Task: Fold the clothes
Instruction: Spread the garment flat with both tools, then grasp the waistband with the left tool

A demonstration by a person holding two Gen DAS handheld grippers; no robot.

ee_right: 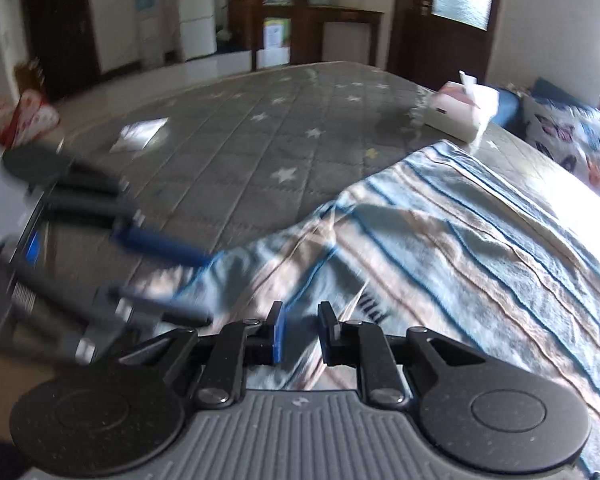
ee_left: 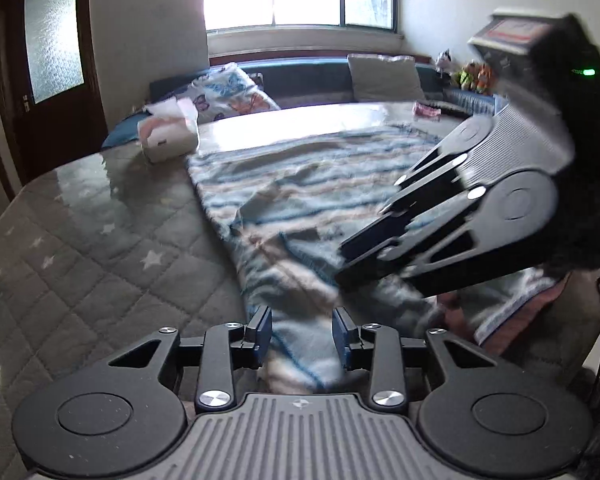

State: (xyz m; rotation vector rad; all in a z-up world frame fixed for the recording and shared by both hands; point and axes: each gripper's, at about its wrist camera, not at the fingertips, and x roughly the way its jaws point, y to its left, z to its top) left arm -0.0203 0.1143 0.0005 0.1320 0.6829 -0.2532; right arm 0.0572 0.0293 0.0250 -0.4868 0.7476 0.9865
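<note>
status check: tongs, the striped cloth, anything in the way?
Left tongs open, straddling striped cloth near edge. Right tongs open over same edge. Cloth spread on quilted table. Tissue box beside far corner, not blocking.

Left claw (ee_right: 188, 280) motion-blurred; striped cloth (ee_right: 440, 240) cut off at right edge

No text, brand or number can be read in either view. The tissue box (ee_left: 168, 134) carries a small dark mark on its side, and the box on the shelf (ee_left: 512, 32) shows a red-and-white label, both too blurred to read.
</note>
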